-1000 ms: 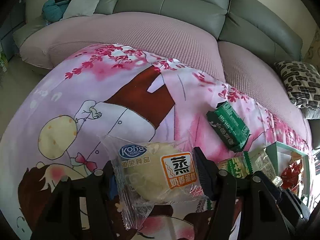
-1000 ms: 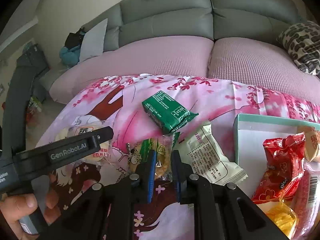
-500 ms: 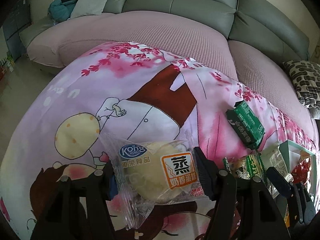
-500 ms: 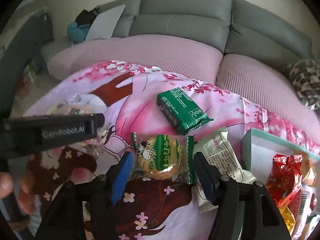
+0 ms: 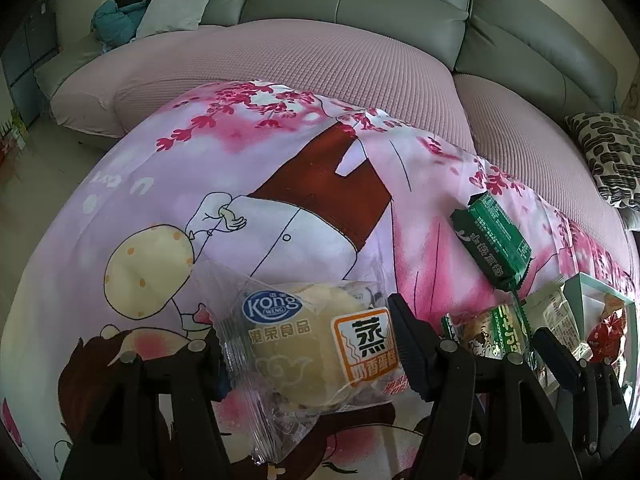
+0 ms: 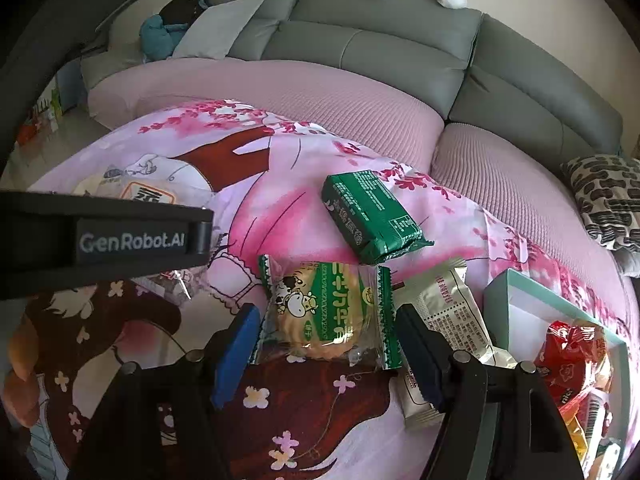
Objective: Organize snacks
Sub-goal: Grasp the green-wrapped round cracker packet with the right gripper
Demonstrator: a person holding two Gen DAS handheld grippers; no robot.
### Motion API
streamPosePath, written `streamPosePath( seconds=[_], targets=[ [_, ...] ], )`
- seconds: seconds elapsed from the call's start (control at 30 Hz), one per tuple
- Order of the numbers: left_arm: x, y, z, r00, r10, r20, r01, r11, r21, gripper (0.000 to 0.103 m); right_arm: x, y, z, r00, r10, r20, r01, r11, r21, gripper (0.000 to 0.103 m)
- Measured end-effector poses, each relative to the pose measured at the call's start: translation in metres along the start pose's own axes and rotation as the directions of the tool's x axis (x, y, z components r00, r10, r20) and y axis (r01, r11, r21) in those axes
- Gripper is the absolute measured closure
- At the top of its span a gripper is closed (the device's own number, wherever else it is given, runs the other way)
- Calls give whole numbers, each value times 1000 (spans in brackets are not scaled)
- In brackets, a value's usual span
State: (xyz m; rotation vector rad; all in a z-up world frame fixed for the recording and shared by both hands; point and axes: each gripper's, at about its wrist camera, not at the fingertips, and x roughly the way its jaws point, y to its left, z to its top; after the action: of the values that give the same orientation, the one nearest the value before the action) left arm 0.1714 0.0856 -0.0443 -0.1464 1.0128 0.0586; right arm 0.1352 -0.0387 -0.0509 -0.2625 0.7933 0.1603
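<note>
My left gripper (image 5: 308, 344) is shut on a clear-wrapped steamed cake (image 5: 320, 344), holding it above the pink cartoon cloth. My right gripper (image 6: 326, 344) is open, its jaws on either side of a green-edged biscuit packet (image 6: 326, 312) that lies on the cloth; the packet also shows in the left wrist view (image 5: 488, 330). A dark green packet (image 6: 370, 214) lies behind it, and a white sachet (image 6: 452, 312) lies to its right. A teal-rimmed box (image 6: 520, 284) at the right holds a red packet (image 6: 568, 356) and other snacks.
The cloth (image 5: 200, 184) covers a round surface in front of a pink and grey sofa (image 6: 380, 48). A patterned cushion (image 6: 608, 196) lies at the right. The left gripper's body (image 6: 104, 240) crosses the left of the right wrist view.
My right gripper has opened from nearly shut and now straddles the biscuit packet. My left gripper keeps hold of the steamed cake and has shifted left over the cloth.
</note>
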Motion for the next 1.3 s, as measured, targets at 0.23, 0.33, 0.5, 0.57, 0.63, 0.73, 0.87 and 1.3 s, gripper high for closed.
streamPosePath(
  seconds=[0.23, 0.33, 0.5, 0.57, 0.63, 0.73, 0.87, 1.3],
  targets=[
    [1, -2, 0, 1000, 9, -2, -9, 1000, 7, 35, -2, -5, 0, 1000, 13, 4, -13, 1000, 28, 43],
    [1, -2, 0, 1000, 9, -1, -9, 1000, 8, 35, -6, -5, 1, 1000, 18, 17, -18, 999, 28, 49],
    [-1, -2, 0, 1000, 4, 4, -4, 1000, 10, 37, -10, -9, 3, 999, 43, 26, -44, 998, 54, 53],
    [-2, -1, 1, 1000, -3, 8, 3, 1000, 6, 38, -12, -11, 4, 997, 64, 32, -66, 995, 69, 55],
    [-3, -1, 1, 1000, -7, 11, 7, 1000, 3, 39, -14, -13, 5, 997, 72, 37, -75, 994, 77, 55],
    [-6, -1, 1, 1000, -6, 20, 6, 1000, 4, 39, -17, -13, 6, 994, 102, 48, -106, 992, 74, 84],
    [-9, 0, 2, 1000, 1, 28, -1, 1000, -3, 39, -25, -10, 8, 993, 95, 66, -98, 994, 53, 86],
    [-9, 6, 1, 1000, 7, 16, -6, 1000, -19, 39, -15, -27, 4, 994, 96, 44, -101, 986, 133, 30]
  ],
)
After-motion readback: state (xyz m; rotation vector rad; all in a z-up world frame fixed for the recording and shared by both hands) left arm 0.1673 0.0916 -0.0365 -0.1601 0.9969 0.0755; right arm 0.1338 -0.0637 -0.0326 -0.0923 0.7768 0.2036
